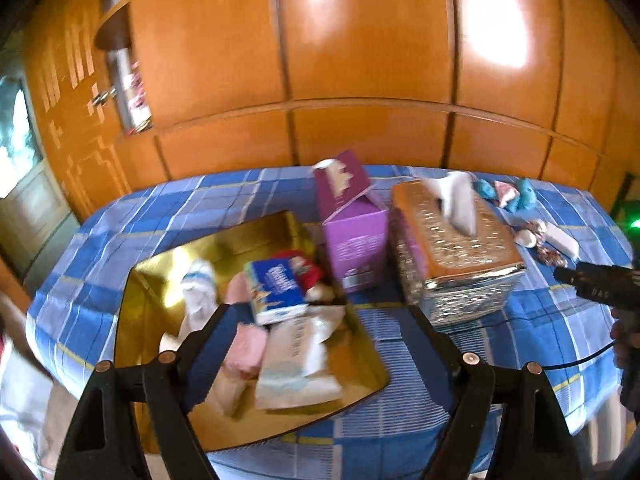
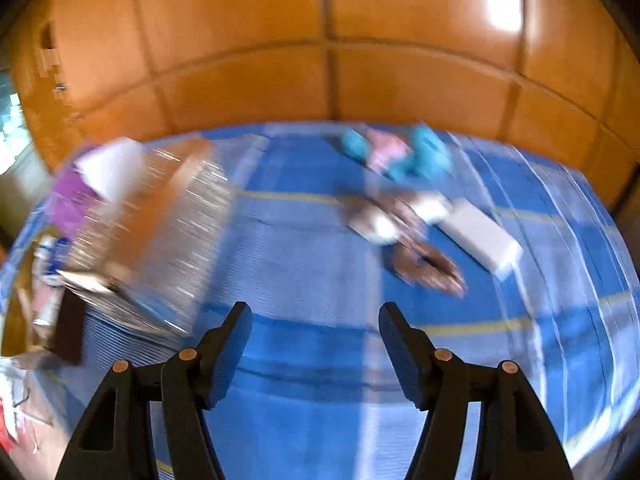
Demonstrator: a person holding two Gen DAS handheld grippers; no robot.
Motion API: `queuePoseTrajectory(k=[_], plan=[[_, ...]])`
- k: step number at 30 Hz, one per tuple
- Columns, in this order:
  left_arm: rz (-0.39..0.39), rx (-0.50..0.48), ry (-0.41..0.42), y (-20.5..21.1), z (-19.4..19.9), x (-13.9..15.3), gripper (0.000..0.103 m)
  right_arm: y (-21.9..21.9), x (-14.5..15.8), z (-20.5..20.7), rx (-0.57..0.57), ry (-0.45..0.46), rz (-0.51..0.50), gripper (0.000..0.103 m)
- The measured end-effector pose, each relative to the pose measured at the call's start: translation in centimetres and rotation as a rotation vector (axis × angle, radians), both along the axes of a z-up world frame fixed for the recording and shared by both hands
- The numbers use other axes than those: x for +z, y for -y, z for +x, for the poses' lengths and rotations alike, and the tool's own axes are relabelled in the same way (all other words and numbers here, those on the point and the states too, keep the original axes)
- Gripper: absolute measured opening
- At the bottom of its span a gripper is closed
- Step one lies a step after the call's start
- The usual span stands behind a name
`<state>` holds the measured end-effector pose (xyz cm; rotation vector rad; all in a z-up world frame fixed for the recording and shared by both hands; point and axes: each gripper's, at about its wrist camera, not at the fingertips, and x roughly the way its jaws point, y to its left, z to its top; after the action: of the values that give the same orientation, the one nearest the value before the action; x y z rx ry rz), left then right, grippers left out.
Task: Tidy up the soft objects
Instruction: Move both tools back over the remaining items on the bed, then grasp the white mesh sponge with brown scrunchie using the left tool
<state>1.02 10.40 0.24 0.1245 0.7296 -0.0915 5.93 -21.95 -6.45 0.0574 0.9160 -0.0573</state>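
Gold tray (image 1: 160,280) holds tissue pks (image 1: 276,288), socks; both tools agape, nothing gripped.

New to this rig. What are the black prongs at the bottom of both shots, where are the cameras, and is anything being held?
No robot: a person carries a two-finger gripper in each hand, with a fisheye camera looking along the fingers. The prongs are those fingers. The left gripper is open above a gold tray of soft packs and socks, beside a purple box and a metallic tissue box. The right gripper, in a blurred view, is open over the blue checked cloth. Neither holds anything.
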Motion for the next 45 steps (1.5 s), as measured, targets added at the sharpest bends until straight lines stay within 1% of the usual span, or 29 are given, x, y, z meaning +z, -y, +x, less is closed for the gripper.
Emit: queuePoseTrajectory(k=[4, 8, 12, 15, 19, 21, 23, 24, 30, 34, 37, 39, 45], plan=[[0.019, -0.090, 0.019, 2.9, 0.4, 1.0, 0.084, 3.3, -1.9, -1.6, -0.074, -0.058, -0.028, 0.067], [0.037, -0.204, 0.047, 6.6, 0.7, 2.1, 0.084, 6.0, -3.1, -3.3, -0.136, -0.090, -0.058, 0.067], [0.044, -0.303, 0.056, 10.1, 1.0, 2.8, 0.084, 7.8, -4.1, -4.5, -0.195, -0.114, -0.051, 0.067], [0.047, -0.369, 0.046, 12.8, 1.3, 2.8, 0.084, 9.0, -4.9, -5.2, -0.230, -0.127, -0.036, 0.067], [0.051, -0.457, 0.009, 16.8, 1.8, 2.2, 0.084, 9.5, -5.7, -5.6, -0.245, -0.140, -0.021, 0.067], [0.053, -0.492, -0.011, 18.6, 2.1, 1.7, 0.084, 9.6, -5.8, -5.8, -0.241, -0.127, -0.019, 0.068], [0.049, -0.515, -0.040, 20.4, 2.9, 1.1, 0.084, 9.7, -5.9, -5.8, -0.239, -0.123, -0.016, 0.070], [0.039, -0.524, -0.058, 21.3, 3.4, 0.8, 0.084, 9.7, -6.0, -5.9, -0.233, -0.118, -0.012, 0.073], [-0.022, -0.516, -0.182, 26.7, 7.8, -1.5, 0.084, 9.3, -6.3, -6.0, -0.207, -0.098, -0.007, 0.083], [-0.038, -0.504, -0.264, 30.1, 10.8, -3.7, 0.082, 9.4, -6.3, -5.9, -0.202, -0.092, 0.000, 0.085], [-0.021, -0.502, -0.330, 32.7, 13.3, -5.8, 0.082, 9.3, -6.4, -5.9, -0.198, -0.092, 0.003, 0.086], [-0.012, -0.492, -0.341, 33.6, 14.5, -6.5, 0.082, 9.4, -6.4, -5.9, -0.198, -0.090, 0.010, 0.087], [0.079, -0.507, -0.319, 37.4, 17.8, -8.5, 0.083, 9.4, -6.5, -5.9, -0.204, -0.086, 0.016, 0.088]])
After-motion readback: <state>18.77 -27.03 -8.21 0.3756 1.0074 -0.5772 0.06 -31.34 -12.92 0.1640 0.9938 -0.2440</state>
